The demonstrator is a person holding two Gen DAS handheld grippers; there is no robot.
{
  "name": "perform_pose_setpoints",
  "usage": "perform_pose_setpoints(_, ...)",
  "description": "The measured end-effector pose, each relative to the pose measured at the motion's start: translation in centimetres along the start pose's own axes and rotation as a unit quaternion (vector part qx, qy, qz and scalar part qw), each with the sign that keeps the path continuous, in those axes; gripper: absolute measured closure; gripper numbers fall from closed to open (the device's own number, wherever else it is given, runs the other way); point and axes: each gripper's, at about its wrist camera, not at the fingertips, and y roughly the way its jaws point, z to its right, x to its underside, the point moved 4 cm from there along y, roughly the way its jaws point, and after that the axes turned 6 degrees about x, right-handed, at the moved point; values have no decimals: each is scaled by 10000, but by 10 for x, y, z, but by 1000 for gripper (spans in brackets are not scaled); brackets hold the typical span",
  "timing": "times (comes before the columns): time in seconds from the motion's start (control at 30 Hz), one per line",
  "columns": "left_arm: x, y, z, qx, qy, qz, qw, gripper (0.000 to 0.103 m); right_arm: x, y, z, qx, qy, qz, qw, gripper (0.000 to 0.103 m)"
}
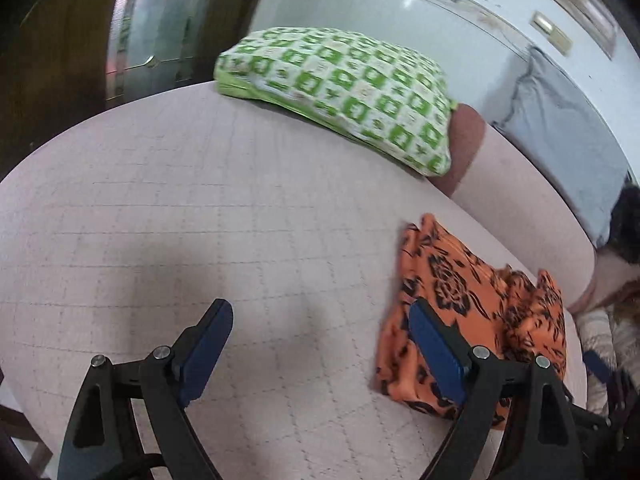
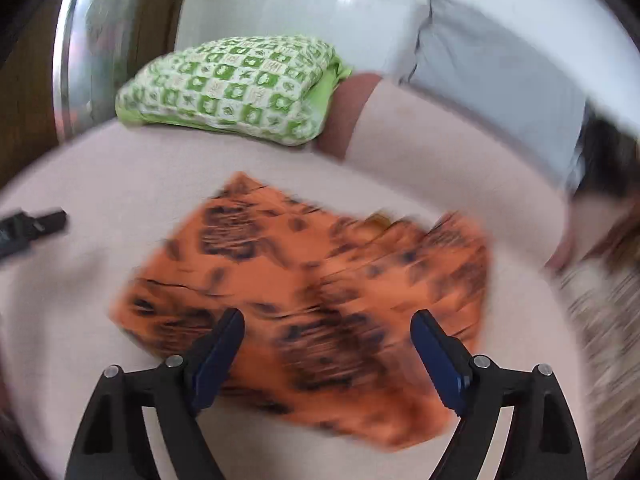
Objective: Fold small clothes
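An orange cloth with black flower print [image 2: 312, 280] lies folded and partly rumpled on the pale pink bed sheet [image 2: 80, 280]. In the left wrist view the cloth [image 1: 460, 292] sits at the right. My left gripper [image 1: 320, 320] is open and empty over bare sheet, its right finger [image 1: 436, 344] over the cloth's left edge. My right gripper [image 2: 328, 336] is open and empty, just above the cloth's near part. The right wrist view is blurred. The left gripper's tip [image 2: 36, 224] shows at the left edge of the right wrist view.
A green-and-white patterned pillow [image 1: 340, 88] lies at the far side of the bed [image 1: 160, 200], also in the right wrist view [image 2: 232, 92]. A grey-white cushion [image 1: 568, 120] leans on the white wall at right. A striped fabric [image 2: 600, 320] lies at the right edge.
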Motion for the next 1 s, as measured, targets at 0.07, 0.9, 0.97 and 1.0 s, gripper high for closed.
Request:
perform_pose_setpoints(0.07, 1, -1, 2, -19, 79, -6, 10000, 13, 4, 10, -4, 97, -582, -107, 9982, 16)
perform_pose_setpoints(0.9, -12, -22, -27, 17, -531, 404, 9978, 13, -96, -39, 23, -1873, 1959, 599, 9607, 94)
perform_pose_setpoints(0.97, -11, -19, -33, -26, -626, 332, 9975, 13, -77, -17, -43, -1841, 1255, 206, 9746, 93)
perform_pose_setpoints(1.0, -10, -17, -35, -35, -638, 288, 9975, 13, -63, 1, -73, -1917, 901, -147, 9772, 93)
